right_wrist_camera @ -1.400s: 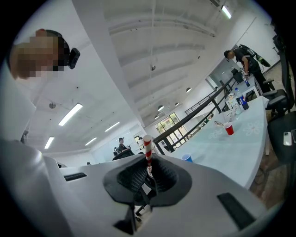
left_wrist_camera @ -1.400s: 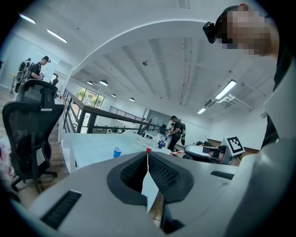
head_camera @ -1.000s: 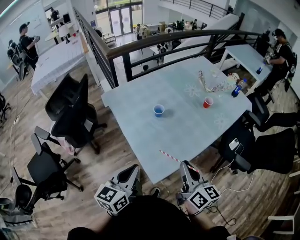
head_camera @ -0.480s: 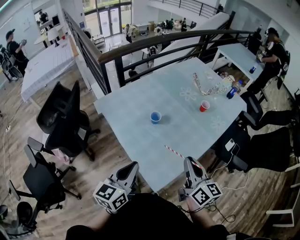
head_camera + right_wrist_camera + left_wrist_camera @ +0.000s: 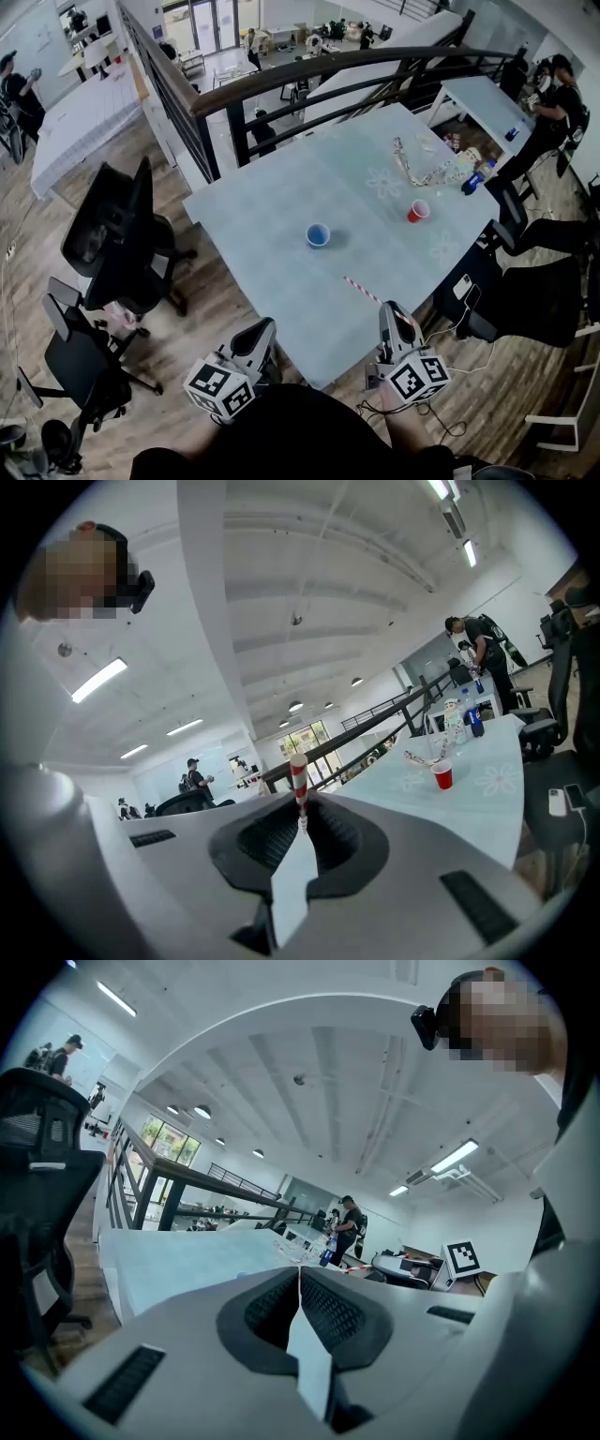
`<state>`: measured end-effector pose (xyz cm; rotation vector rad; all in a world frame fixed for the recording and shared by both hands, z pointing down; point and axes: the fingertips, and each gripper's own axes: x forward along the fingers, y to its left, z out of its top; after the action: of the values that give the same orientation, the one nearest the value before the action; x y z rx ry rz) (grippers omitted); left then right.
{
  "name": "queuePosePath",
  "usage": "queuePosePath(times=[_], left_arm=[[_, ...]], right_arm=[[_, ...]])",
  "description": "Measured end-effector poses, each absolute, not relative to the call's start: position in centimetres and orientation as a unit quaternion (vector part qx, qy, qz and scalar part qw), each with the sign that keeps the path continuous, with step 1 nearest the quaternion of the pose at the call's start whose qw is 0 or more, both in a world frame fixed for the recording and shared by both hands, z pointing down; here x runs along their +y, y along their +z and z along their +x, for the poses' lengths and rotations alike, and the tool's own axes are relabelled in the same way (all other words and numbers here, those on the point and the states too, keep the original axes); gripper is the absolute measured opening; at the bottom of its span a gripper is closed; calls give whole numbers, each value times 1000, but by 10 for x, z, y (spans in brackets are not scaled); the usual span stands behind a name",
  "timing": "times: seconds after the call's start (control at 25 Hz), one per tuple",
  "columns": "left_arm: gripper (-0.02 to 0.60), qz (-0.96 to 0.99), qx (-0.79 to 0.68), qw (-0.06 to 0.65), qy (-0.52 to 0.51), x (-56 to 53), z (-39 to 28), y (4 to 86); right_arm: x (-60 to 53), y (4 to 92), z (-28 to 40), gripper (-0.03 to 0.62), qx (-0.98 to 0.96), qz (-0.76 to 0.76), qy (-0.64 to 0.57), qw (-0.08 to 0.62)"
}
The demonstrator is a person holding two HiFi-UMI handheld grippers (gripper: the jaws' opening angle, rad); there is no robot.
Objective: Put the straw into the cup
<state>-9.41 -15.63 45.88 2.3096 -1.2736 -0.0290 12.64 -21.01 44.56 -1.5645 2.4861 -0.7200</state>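
**Straw held ready, closing on the cup**

The red-and-white straw (image 5: 362,290) sits pinched by its near end in the right gripper (image 5: 393,317), whose jaws are tight on it. Its free end aims out over the table (image 5: 272,206) towards the blue cup (image 5: 319,234), probably ready for insertion. The left gripper (image 5: 259,337) is closed and empty. Since a second ago, both grippers have advanced over the table edge; the cup has not moved.
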Motion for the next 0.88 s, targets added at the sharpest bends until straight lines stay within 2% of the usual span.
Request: queuePosePath(times=[0.88], left_arm=[[18, 846, -455, 278, 5, -242, -127, 484]], right_arm=[[-339, 490, 104, 51, 807, -542, -234, 12]])
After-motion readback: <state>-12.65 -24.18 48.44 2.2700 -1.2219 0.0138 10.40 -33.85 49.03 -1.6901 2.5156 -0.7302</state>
